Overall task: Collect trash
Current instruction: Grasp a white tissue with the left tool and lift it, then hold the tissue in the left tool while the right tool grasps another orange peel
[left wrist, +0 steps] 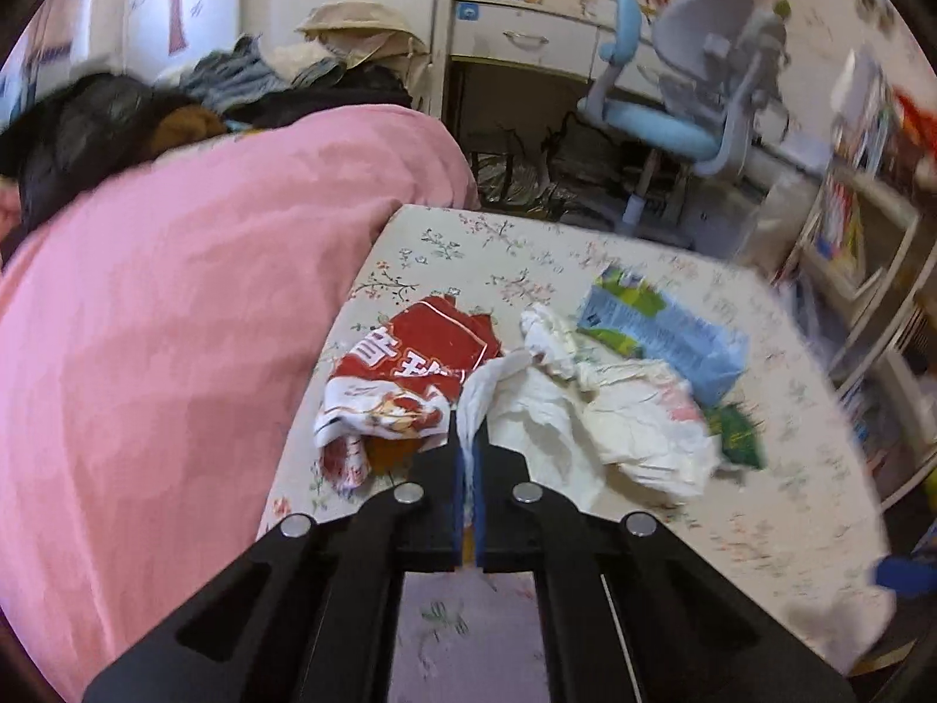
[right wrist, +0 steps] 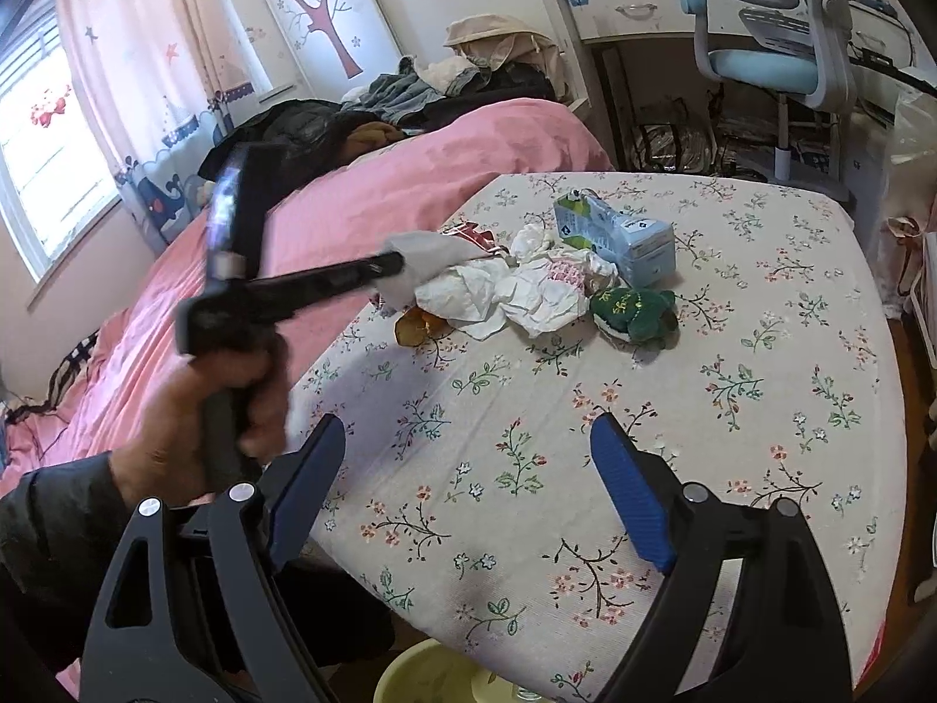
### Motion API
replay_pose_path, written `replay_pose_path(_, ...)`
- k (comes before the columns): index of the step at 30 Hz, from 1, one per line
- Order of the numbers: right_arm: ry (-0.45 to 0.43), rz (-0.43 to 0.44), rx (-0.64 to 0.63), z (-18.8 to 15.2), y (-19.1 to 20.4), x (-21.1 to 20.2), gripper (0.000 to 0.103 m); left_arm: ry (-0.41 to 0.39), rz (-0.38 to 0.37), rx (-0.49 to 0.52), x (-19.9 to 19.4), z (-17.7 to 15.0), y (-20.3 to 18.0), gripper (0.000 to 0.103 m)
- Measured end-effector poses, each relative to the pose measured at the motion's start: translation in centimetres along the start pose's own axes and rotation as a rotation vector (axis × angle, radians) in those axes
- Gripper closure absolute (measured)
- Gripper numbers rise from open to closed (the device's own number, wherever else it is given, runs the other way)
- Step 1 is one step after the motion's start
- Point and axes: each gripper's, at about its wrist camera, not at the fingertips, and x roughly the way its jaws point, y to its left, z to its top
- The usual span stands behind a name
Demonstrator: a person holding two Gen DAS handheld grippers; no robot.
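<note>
A heap of trash lies on the floral tablecloth point(right wrist: 585, 468): a red snack wrapper point(left wrist: 410, 375), crumpled white paper point(left wrist: 632, 422), a blue-green carton point(left wrist: 662, 334) and a green crumpled bag point(right wrist: 632, 310). My left gripper point(left wrist: 468, 439) is shut on a white tissue point(left wrist: 486, 386) at the near left edge of the heap. In the right wrist view, a hand holds that left gripper point(right wrist: 395, 266) with the tissue point(right wrist: 421, 255) at its tip. My right gripper point(right wrist: 465, 427) hovers open over bare cloth, well short of the heap, with nothing between its fingers.
A bed with a pink cover point(left wrist: 175, 322) borders the table's left side, with clothes piled behind. A desk and a blue chair point(right wrist: 761, 58) stand beyond the table. A pale yellow bin point(right wrist: 433, 674) shows below the table's near edge. Shelves point(left wrist: 849, 246) line the right.
</note>
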Motion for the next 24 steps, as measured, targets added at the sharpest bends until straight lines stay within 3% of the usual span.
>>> replay_pose_path(5,0.012,-0.004,-0.005,-0.3,0.6,0.5,0.021,-0.080,-0.059,-0.084,-5.2,-0.1,1.4,0.100)
replay_pose_path(9,0.039,0.002,-0.020,-0.8,1.4,1.4,0.021,-0.076,-0.060,-0.145,-7.8,-1.6,3.0,0.100)
replay_pose_path(17,0.111,0.118,0.030,-0.6,4.1,5.8,0.021,-0.063,-0.040,-0.286,-8.9,-3.3,5.6,0.100)
replay_pose_path(24,0.132,0.130,0.053,1.0,5.6,11.7,0.026,-0.100,-0.049,-0.298,-9.7,-3.3,5.7,0.100)
